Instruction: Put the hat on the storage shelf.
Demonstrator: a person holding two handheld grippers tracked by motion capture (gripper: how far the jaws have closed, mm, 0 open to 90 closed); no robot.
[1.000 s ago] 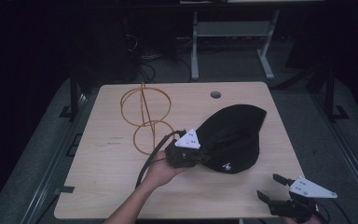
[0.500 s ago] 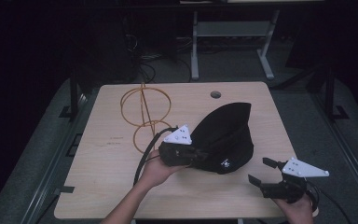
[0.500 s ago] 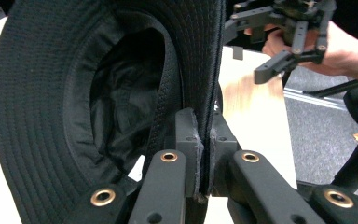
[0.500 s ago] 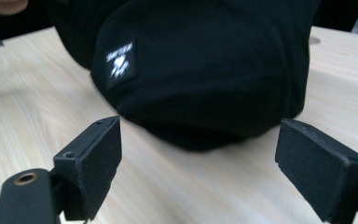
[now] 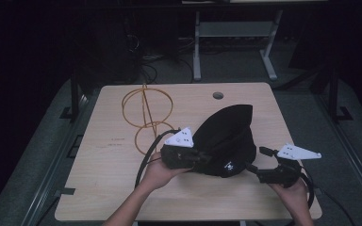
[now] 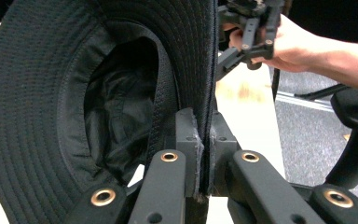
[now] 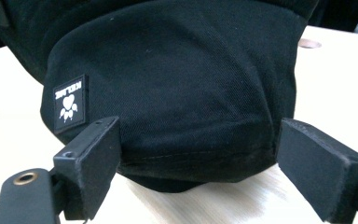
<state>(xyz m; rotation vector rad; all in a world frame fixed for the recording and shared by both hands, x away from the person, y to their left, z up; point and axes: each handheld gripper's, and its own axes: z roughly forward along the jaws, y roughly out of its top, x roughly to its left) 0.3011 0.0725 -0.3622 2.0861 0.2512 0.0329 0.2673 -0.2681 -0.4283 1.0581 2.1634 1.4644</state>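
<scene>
A black bucket hat (image 5: 226, 139) lies on the wooden table (image 5: 99, 183), tipped up on its side. My left gripper (image 5: 201, 157) is shut on the hat's brim (image 6: 205, 93), which stands pinched between the two pads (image 6: 189, 140). The hat's lined inside (image 6: 116, 107) faces the left gripper view. My right gripper (image 5: 257, 162) is open at the hat's right side. Its two pads (image 7: 95, 158) stand wide on either side of the hat's crown (image 7: 177, 79), apart from it. A small label (image 7: 68, 103) with a white heart mark sits on the crown.
An orange wire stand (image 5: 147, 113) made of rings stands at the table's back left. A round cable hole (image 5: 218, 95) is near the far edge. A black cable (image 5: 146, 157) loops from my left gripper. Grey desk legs (image 5: 235, 42) stand on the floor behind.
My right gripper has come in from the table's front right corner toward the hat's crown. The hat has been tipped up more on its brim by the left gripper.
</scene>
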